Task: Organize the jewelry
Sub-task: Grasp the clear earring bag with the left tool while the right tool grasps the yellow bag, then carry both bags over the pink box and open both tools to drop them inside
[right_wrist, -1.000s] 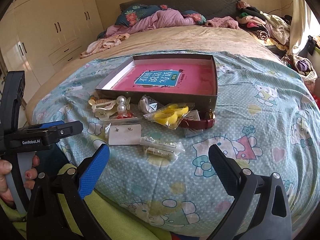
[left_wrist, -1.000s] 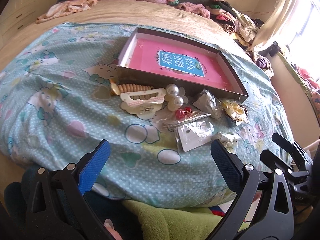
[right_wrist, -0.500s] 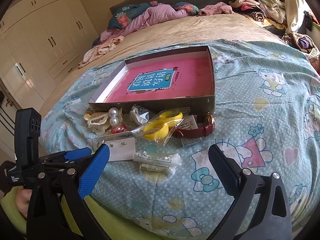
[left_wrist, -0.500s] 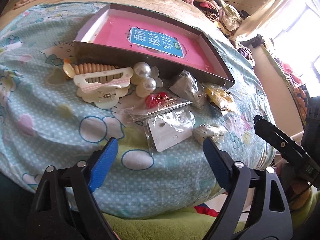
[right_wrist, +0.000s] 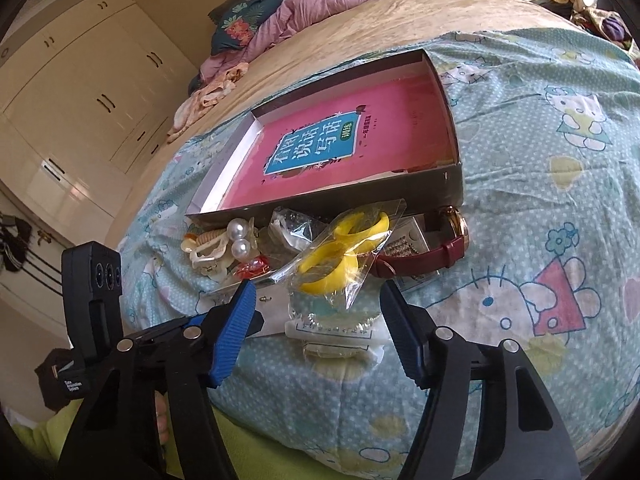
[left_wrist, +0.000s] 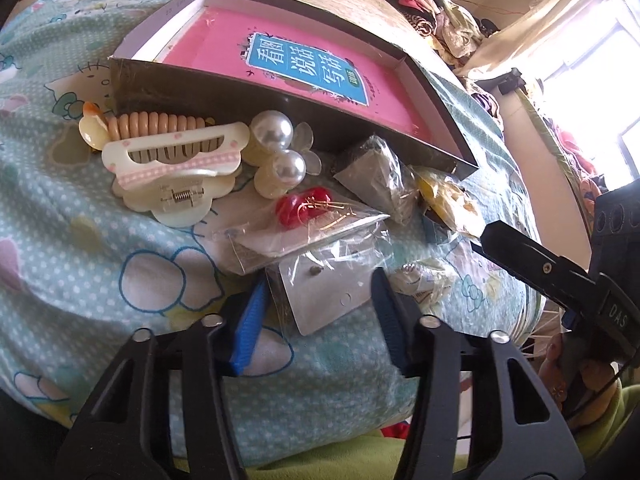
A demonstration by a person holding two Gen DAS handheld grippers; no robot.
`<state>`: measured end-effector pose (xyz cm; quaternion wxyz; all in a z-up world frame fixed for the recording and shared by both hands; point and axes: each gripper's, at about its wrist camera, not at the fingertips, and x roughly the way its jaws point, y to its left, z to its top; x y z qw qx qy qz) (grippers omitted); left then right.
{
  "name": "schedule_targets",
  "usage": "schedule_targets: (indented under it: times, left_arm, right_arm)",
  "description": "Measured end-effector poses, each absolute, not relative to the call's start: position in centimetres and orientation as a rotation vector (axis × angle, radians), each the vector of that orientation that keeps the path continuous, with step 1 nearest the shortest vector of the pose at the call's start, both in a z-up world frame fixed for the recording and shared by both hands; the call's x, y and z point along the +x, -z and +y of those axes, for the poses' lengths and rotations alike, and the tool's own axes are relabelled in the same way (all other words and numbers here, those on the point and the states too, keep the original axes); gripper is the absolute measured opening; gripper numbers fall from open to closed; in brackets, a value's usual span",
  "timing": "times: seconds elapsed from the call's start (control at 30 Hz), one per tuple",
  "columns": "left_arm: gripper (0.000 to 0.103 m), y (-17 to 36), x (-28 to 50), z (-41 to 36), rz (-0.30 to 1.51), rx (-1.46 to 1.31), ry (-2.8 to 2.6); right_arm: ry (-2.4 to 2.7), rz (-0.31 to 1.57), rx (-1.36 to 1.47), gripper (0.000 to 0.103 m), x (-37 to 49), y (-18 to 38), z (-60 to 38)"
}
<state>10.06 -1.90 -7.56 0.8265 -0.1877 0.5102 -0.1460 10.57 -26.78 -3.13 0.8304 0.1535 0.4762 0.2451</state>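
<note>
A shallow dark box (left_wrist: 224, 92) with a pink book inside lies on the bed; it also shows in the right wrist view (right_wrist: 452, 178). Jewelry lies in front of it: a cream hair claw (left_wrist: 176, 164), pearl clip (left_wrist: 276, 148), red earrings in a bag (left_wrist: 304, 208), an earring card in plastic (left_wrist: 324, 296), yellow bangles in a bag (right_wrist: 344, 256), a maroon watch (right_wrist: 436, 252), a small packet (right_wrist: 336, 332). My left gripper (left_wrist: 318, 310) is open, its fingers either side of the earring card. My right gripper (right_wrist: 316, 322) is open around the small packet.
A Hello Kitty bedspread (right_wrist: 540, 152) covers the bed. Clothes pile at the headboard (right_wrist: 304, 4) and at the far right (left_wrist: 440, 12). Wardrobes (right_wrist: 80, 92) stand to the left. A green cloth (right_wrist: 280, 460) lies at the bed's near edge.
Both grippers have moved forward and down toward the jewelry. The left fingers have narrowed around the earring card; the right fingers have narrowed around the small packet.
</note>
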Motion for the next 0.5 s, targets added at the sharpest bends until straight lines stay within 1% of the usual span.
schedule_targets:
  times: [0.03,0.1,0.13,0.2,0.27,0.3,0.5]
  left_arm:
    - [0.033,7.6,10.2,-1.8,1.085,-0.401,0.311]
    - [0.031,7.7,10.3,-1.7,1.081,-0.398,0.313]
    - [0.027,7.7,10.2,-1.7,1.078,-0.394,0.316]
    - [0.023,7.6,10.1,-1.7,1.073,-0.396,0.33]
    - [0.018,7.5,10.1,-1.8,1.065,-0.396,0.342]
    - [0.017,7.4,10.0,-1.8,1.06,-0.394,0.349]
    - [0.008,6.2,8.8,-2.2,1.021,-0.371,0.388]
  right_arm:
    - [-0.521,1.018,0.341,0.058,10.9,3.3,-26.8]
    - [-0.528,1.042,0.391,0.051,11.5,3.9,-27.0]
    - [-0.529,1.051,0.416,0.049,11.8,4.2,-27.1]
    - [-0.534,1.069,0.47,0.037,12.3,4.8,-27.3]
    - [-0.548,1.083,0.526,0.032,12.7,5.3,-27.6]
    - [-0.552,1.084,0.541,0.023,12.7,5.4,-27.7]
    - [-0.575,1.033,0.525,0.02,11.8,4.2,-28.5]
